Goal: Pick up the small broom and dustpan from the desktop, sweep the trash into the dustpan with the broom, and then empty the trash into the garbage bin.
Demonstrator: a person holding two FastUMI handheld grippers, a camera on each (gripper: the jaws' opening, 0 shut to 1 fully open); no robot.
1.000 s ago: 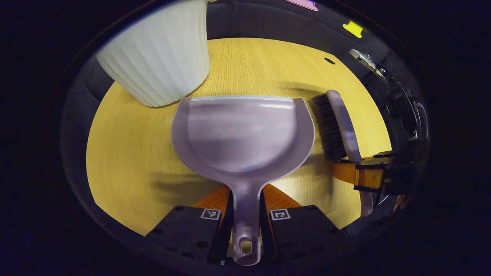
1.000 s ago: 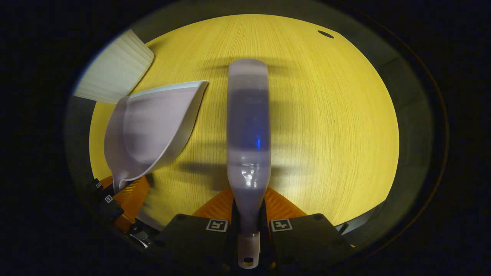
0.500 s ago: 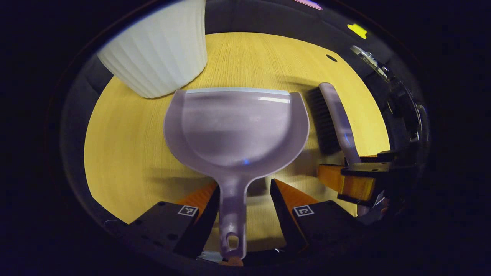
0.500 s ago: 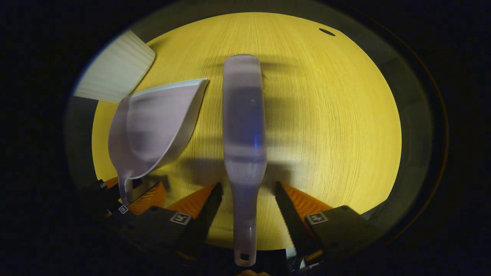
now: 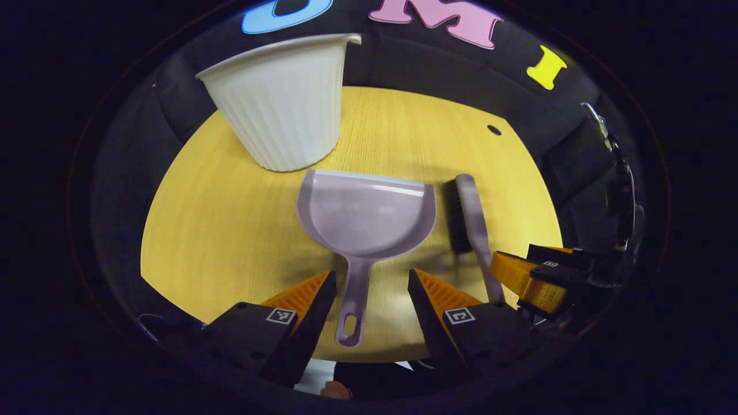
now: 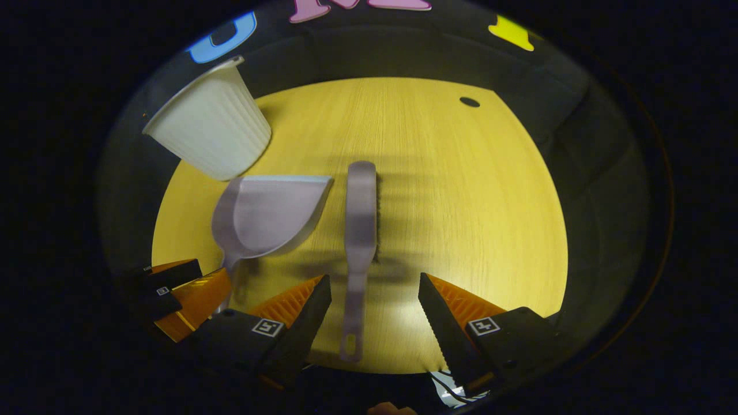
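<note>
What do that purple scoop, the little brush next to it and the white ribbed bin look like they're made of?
The dustpan looks like smooth moulded plastic, pale purple with a soft sheen. The broom seems to have a matching plastic back and dark bristles, probably synthetic fibre. The bin looks like matte white plastic, judging by its thin rim and even ribs.

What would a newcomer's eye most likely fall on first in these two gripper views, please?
Probably the pale lilac dustpan lying flat at the middle of the yellow wooden desktop, its handle pointing between the open orange fingers of the left gripper. Beside it lies the small broom, its handle running between the open fingers of the right gripper. Behind the dustpan stands the ribbed white garbage bin.
</note>
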